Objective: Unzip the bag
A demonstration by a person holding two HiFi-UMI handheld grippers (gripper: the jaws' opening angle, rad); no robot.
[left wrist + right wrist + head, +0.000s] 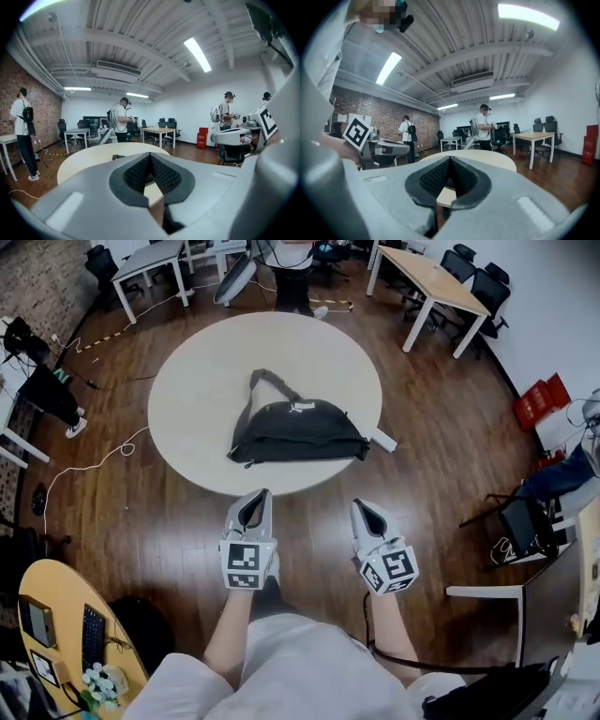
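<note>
While the left gripper (253, 496) and right gripper (367, 506) were clenched empty, the limp black fabric bag (298, 432) beyond their jaws likely needed pinning near its zip.

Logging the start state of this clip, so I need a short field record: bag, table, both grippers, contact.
bag: black, lying on the table, strap toward the far side
table: round, pale
left gripper: jaws together, empty
right gripper: jaws together, empty
contact: neither gripper touches the bag
</note>
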